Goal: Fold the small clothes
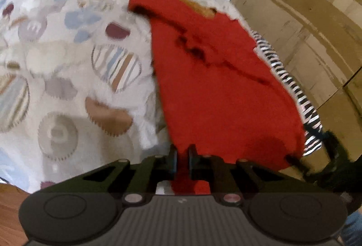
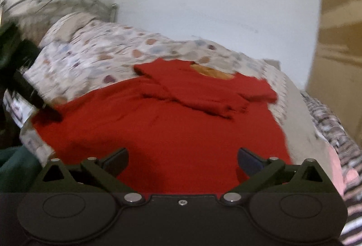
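Motion blur softens the red shirt [image 1: 221, 92] and the bedspread [image 1: 67, 42] pattern. The striped garment [image 1: 291, 89] lies mostly hidden under the shirt. The headboard [image 2: 56, 0] is cut off at the picture's left edge.

Plain red shirt [image 2: 158, 128], pale bedspread [image 1: 67, 42] with multicoloured blobs, black-and-white striped cloth [image 1: 285, 78], black tongs [image 2: 182, 161]

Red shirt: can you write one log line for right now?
red shirt spread on bed | left claw shut on red shirt | right claw open, empty
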Demonstrator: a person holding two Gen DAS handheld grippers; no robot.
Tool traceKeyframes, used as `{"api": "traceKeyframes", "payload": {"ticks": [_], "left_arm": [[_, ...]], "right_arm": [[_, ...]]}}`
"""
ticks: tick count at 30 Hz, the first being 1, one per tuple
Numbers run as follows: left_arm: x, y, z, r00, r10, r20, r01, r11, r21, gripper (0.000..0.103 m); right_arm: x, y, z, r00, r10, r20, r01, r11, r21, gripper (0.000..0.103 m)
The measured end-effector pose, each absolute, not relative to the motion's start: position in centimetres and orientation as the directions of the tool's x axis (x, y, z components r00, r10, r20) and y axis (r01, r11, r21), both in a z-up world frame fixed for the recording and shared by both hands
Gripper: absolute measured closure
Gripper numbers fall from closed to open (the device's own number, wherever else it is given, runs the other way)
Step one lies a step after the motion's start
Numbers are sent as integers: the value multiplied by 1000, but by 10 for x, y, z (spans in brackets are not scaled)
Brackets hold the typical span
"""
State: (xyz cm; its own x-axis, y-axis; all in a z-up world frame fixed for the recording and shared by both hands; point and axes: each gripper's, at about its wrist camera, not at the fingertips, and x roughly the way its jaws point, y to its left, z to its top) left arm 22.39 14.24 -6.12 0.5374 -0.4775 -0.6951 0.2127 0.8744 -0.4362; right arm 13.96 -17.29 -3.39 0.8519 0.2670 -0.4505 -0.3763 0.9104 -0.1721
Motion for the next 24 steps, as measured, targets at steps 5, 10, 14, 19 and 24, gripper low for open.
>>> {"api": "traceKeyframes", "payload": {"ticks": [5, 10, 14, 19, 24], "left_arm": [[228, 148, -21, 576, -548, -606, 205, 815, -543, 95], [237, 139, 3, 580, -593, -559, 231, 777, -585, 95], [237, 129, 11, 582, -591, -559, 262, 787, -559, 95], [233, 139, 8, 576, -609, -545, 233, 762, -605, 95], [227, 147, 4, 613, -554, -564, 222, 805, -550, 95]], "right_arm": [[123, -122, -39, 830, 387, -402, -518, 803, -296, 1], [122, -68, -52, 844, 377, -382, -518, 757, -398, 1], [126, -39, -57, 897, 324, -301, -436, 755, -489, 10], [141, -32, -57, 917, 293, -269, -395, 751, -529, 39], [148, -46, -67, 926, 236, -295, -367, 750, -550, 72]]}}
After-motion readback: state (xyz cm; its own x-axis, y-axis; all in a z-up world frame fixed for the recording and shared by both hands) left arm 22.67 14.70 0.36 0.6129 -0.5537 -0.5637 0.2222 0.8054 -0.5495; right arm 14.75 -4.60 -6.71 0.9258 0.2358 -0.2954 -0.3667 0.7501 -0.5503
